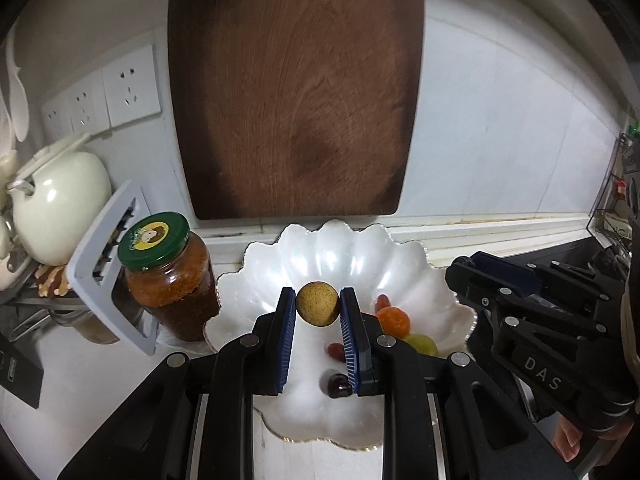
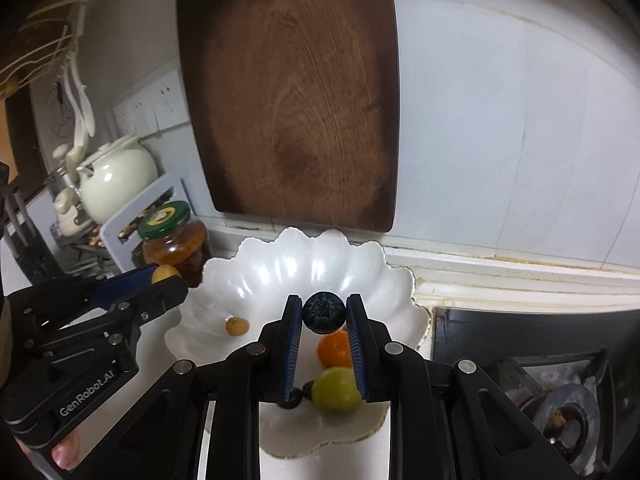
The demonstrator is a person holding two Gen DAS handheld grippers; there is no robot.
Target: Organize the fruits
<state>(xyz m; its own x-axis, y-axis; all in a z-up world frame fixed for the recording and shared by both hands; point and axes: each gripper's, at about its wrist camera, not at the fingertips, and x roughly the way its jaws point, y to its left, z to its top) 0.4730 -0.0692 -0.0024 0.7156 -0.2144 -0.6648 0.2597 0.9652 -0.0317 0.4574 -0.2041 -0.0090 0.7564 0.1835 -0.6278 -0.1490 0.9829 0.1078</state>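
Note:
A white scalloped dish [image 1: 332,252] [image 2: 280,268] sits on the counter below a leaning wooden board. My left gripper [image 1: 318,305] is shut on a round tan fruit [image 1: 317,303] above the dish; the right wrist view shows this gripper [image 2: 168,276] at the dish's left rim. My right gripper [image 2: 324,313] is shut on a dark blueberry [image 2: 323,311] over the dish; it shows in the left wrist view [image 1: 476,268] at the dish's right. In the dish lie an orange fruit [image 2: 334,348] [image 1: 394,318], a green grape [image 2: 335,390] [image 1: 422,342], a small yellow fruit [image 2: 237,326] and dark red fruits [image 1: 338,386].
A green-lidded jar [image 1: 172,276] [image 2: 176,236] stands left of the dish, beside a grey rack [image 1: 104,264] and a cream teapot [image 1: 56,200]. The wooden cutting board [image 1: 296,88] leans on the wall. A gas stove [image 2: 532,380] lies right of the dish.

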